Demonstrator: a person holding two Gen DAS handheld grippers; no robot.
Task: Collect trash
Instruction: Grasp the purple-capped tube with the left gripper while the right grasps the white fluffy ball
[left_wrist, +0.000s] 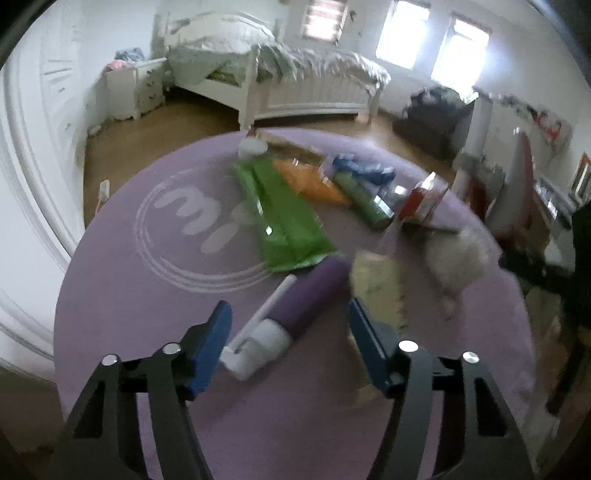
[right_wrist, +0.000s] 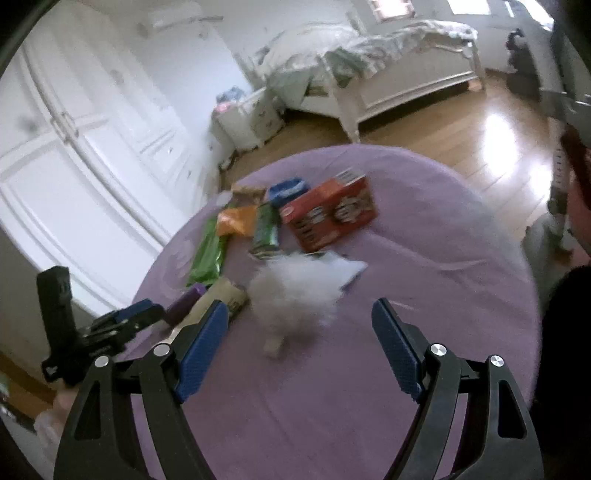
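Flanking purple tube (left_wrist: 295, 314), left tongs (left_wrist: 290, 336) agape.

Large pale "mi" lettering on the purple tablecloth (left_wrist: 122, 295).

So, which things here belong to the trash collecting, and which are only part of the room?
For the job:
left gripper, open
right gripper, open
purple tube
green wrapper
orange packet
red box
white fluff

Only lying about:
purple rug
bed
nightstand
wardrobe
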